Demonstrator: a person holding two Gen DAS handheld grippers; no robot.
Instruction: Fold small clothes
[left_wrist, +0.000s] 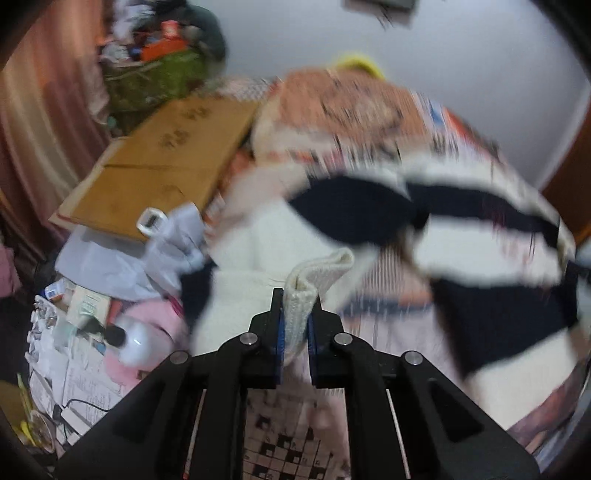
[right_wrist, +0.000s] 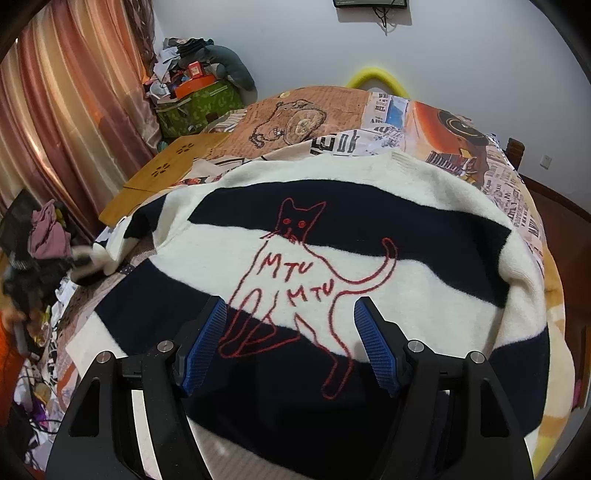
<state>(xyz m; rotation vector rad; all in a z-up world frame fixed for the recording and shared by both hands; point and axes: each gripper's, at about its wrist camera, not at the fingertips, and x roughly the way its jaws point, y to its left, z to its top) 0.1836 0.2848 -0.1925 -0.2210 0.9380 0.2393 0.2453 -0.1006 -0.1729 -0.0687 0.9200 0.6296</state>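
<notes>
Sweater (right_wrist: 332, 258), navy/cream stripes w/ red cat, lies spread on the bed (right_wrist: 461, 122), its cream ribbed cuff (left_wrist: 299, 295) pinched in the left gripper (left_wrist: 295, 332) w/ the right gripper (right_wrist: 290, 343) hovering wide open above the hem, so sleeve fold looks underway; next, probably carry cuff across the body.

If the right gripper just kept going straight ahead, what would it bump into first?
Probably the striped sweater, around the red cat drawing. The open right gripper points right at it, though how near is unclear.
</notes>
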